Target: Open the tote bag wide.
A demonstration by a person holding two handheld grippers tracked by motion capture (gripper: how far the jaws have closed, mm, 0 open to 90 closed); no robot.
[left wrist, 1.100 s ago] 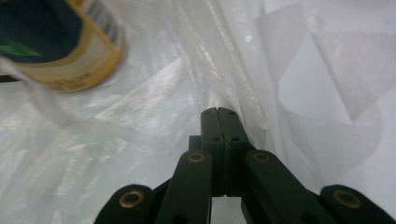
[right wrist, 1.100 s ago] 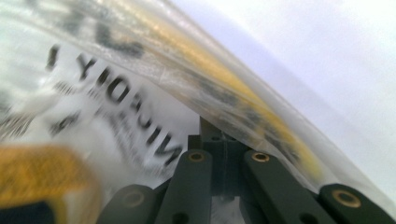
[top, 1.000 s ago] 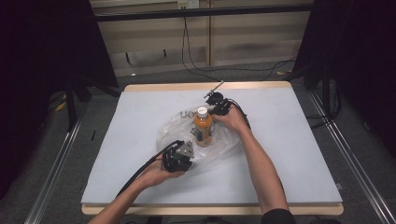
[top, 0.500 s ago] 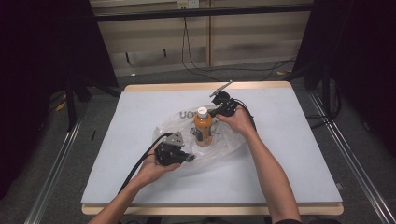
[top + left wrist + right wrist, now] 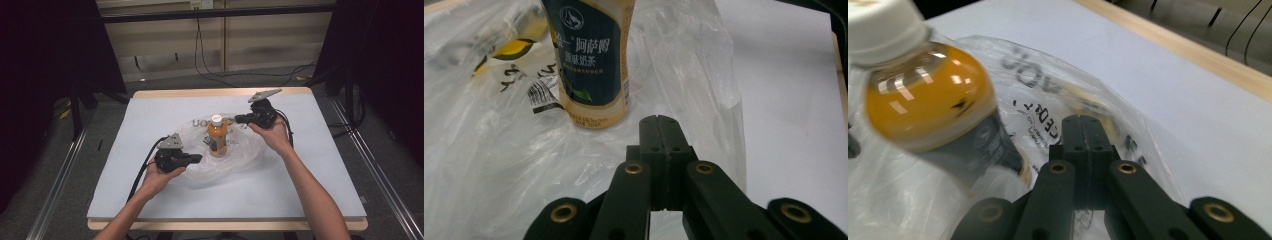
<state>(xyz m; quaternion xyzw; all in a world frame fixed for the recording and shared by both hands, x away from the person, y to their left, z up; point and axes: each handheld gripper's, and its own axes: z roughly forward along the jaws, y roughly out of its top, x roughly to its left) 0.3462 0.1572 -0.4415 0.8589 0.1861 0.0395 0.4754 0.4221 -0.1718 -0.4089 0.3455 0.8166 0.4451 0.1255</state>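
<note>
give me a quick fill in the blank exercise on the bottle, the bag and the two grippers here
1. The bottle of orange drink stands ____ on the clear plastic bag.
2. The bottle's cap is ____ in colour.
3. The jaws of the left gripper are ____, with nothing visible between them.
4. In the high view, the right gripper is on the ____ side of the bottle.

Missing words: upright; white; shut; right

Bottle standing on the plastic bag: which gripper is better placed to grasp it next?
Probably the right gripper: it sits level with the bottle near its cap, jaws pointing at it. The left gripper is lower, over the bag. Both are shut and must open first.
</note>
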